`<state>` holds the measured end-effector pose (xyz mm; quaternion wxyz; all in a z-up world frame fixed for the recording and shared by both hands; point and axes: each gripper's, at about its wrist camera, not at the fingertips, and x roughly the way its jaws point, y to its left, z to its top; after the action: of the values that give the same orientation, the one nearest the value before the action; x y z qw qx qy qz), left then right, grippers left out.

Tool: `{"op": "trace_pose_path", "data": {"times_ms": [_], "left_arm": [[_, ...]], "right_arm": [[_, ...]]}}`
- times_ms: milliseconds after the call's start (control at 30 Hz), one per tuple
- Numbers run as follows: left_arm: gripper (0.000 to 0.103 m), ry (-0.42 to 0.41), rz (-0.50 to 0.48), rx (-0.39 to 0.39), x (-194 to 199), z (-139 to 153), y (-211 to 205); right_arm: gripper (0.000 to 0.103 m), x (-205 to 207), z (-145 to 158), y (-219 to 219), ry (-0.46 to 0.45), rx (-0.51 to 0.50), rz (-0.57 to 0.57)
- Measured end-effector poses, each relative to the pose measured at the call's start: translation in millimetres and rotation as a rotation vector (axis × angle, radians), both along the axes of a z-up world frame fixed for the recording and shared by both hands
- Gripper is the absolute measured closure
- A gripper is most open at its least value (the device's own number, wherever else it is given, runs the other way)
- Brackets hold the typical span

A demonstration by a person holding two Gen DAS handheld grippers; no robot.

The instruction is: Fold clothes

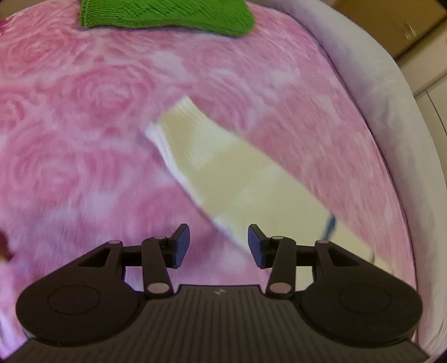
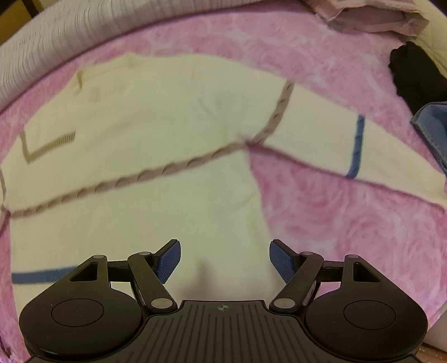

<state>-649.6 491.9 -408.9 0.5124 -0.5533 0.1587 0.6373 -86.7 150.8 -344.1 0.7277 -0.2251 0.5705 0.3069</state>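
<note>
A cream sweater (image 2: 145, 134) with tan cable trim and blue stripes lies spread flat on the pink rose-patterned blanket (image 2: 349, 212). One sleeve (image 2: 321, 134) stretches out to the right. My right gripper (image 2: 225, 261) hovers open above the sweater's lower body, nothing between its blue pads. In the left wrist view, a cream sleeve (image 1: 223, 167) runs diagonally across the blanket (image 1: 83, 125), its ribbed cuff pointing away. My left gripper (image 1: 219, 245) is open just short of the sleeve's near edge and holds nothing.
A folded green knit (image 1: 167, 14) lies at the far edge of the blanket. A grey padded rim (image 1: 377, 97) borders the bed. A crumpled mauve cloth (image 2: 371, 16), a black garment (image 2: 416, 81) and a blue item (image 2: 433, 125) sit at the right.
</note>
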Motion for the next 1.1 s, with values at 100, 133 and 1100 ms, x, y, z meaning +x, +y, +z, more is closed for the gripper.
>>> {"op": "trace_pose_path", "data": {"times_ms": [100,133,1100], "left_arm": [[0.066,0.025,0.033,0.005,-2,-8,10],[0.069,0.049,0.02,0.008,1,-8,13],[0.072,0.007,-0.954,0.055,264,38,-149]], "right_arm": [[0.029,-7,-13,1,0.016,-0.037,0.001],[0.029,-7,-15,1,0.019,-0.044,0.003],[0.03,72,-22,-30,0.271,0.341,-0.241]]}}
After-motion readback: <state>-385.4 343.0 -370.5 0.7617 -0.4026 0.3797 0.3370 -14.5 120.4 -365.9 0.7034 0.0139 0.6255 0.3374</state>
